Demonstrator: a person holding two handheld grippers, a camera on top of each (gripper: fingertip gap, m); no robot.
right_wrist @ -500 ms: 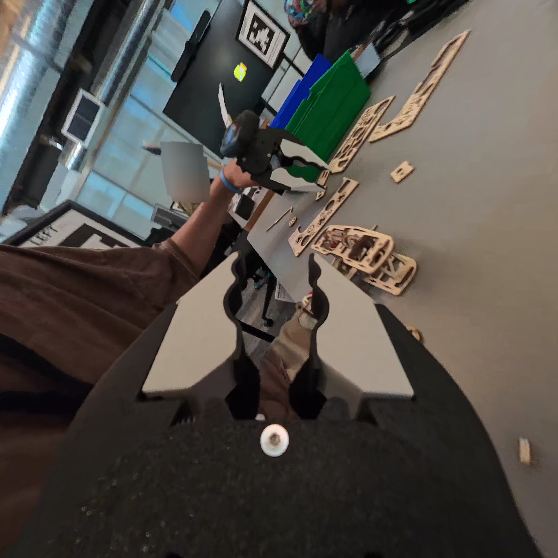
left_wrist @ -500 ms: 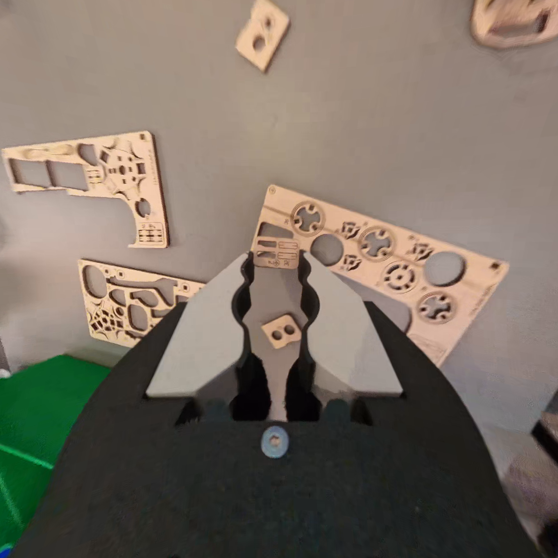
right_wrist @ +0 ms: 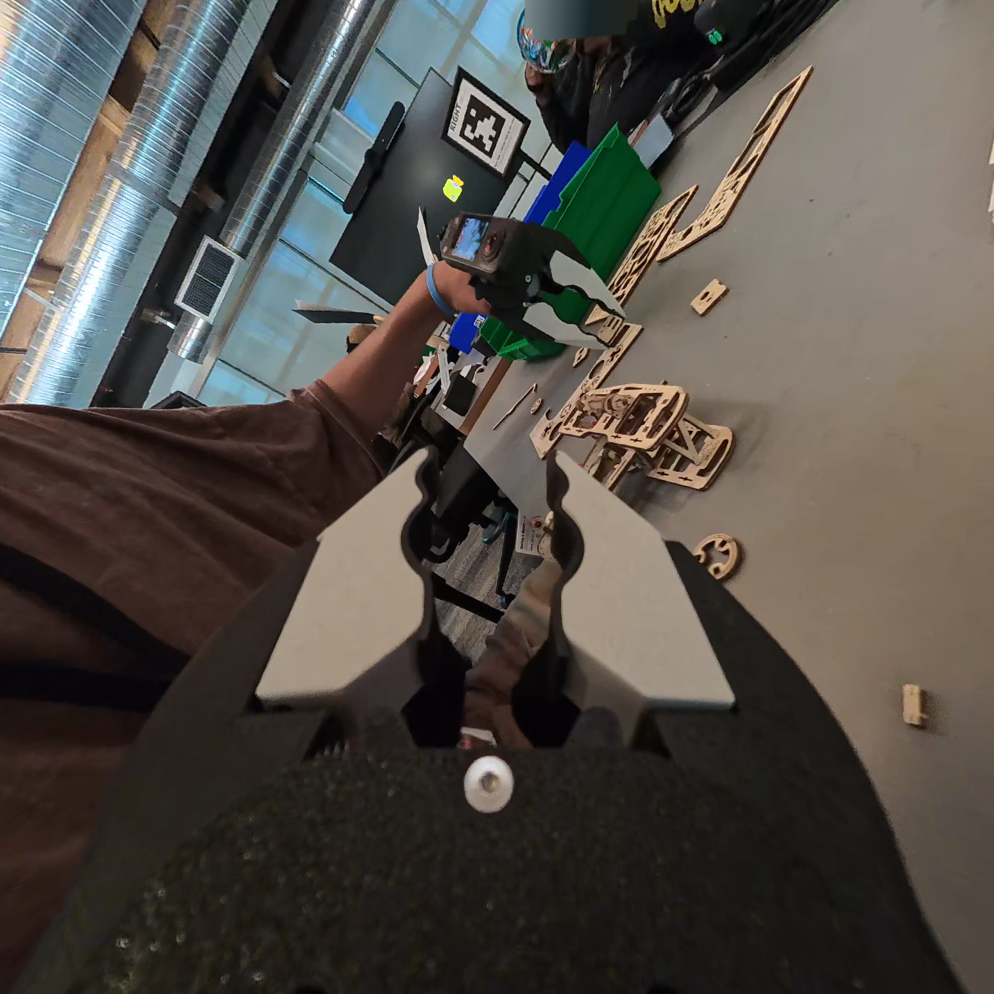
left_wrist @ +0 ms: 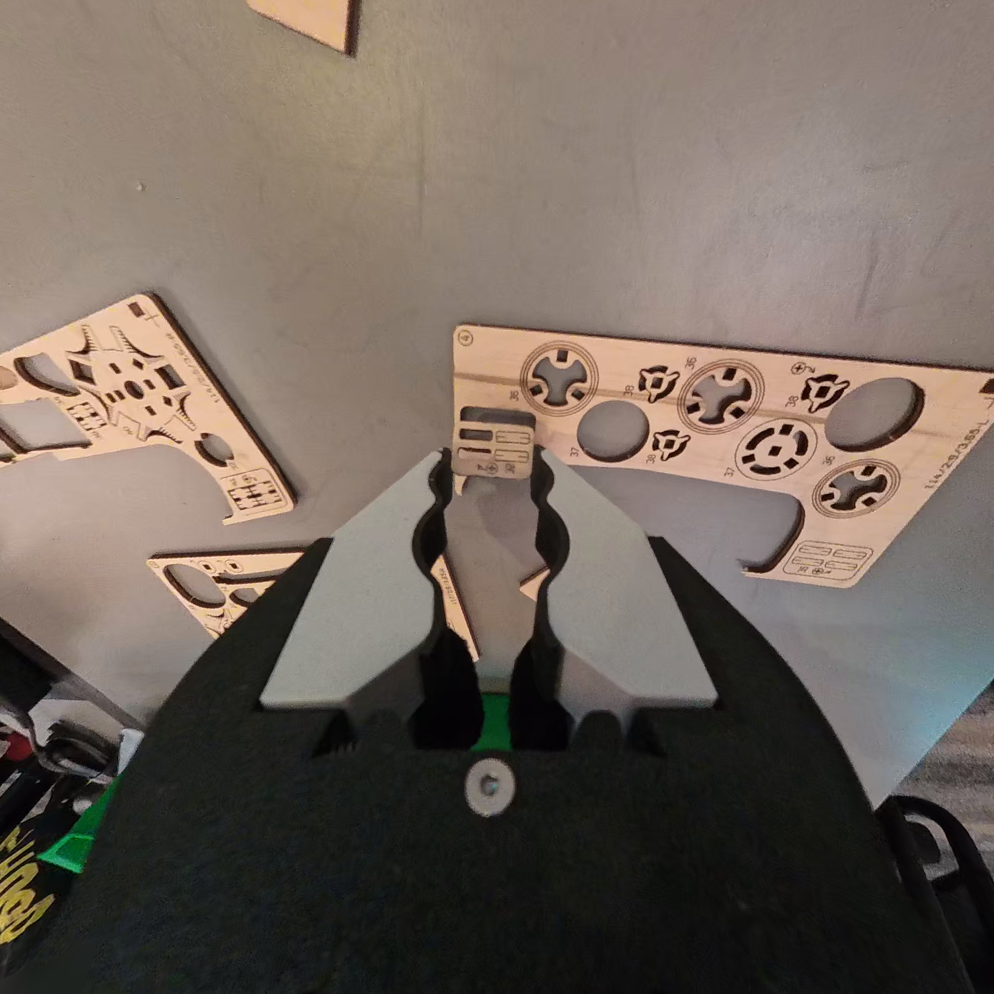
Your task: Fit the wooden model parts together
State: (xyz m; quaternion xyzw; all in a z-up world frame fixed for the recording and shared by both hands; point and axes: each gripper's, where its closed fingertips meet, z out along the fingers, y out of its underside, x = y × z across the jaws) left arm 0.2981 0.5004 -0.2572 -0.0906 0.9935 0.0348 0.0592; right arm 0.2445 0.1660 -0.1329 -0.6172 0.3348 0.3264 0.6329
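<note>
My left gripper [left_wrist: 492,463] is shut on a small rectangular slotted wooden piece [left_wrist: 495,447], held at the fingertips just above the grey table [left_wrist: 484,215]. It hangs over the near left corner of a laser-cut wooden sheet with round wheel parts [left_wrist: 764,430]. In the right wrist view the left gripper [right_wrist: 583,317] is low over the sheets by the green bin. A partly assembled wooden model [right_wrist: 634,425] stands on the table. My right gripper [right_wrist: 489,460] is open and empty, off the table's edge, near a brown sleeve [right_wrist: 161,511].
Two more cut-out sheets [left_wrist: 134,409] [left_wrist: 215,581] lie left of the left gripper. Loose parts lie on the table: a two-hole square [right_wrist: 709,296], a ring piece [right_wrist: 718,554], a small block [right_wrist: 913,704]. Green and blue bins [right_wrist: 591,215] stand at the table's end, with a person behind.
The left gripper has come closer to the table and moved left over the wheel sheet's corner, still holding the small slotted piece. The right gripper has barely moved.
</note>
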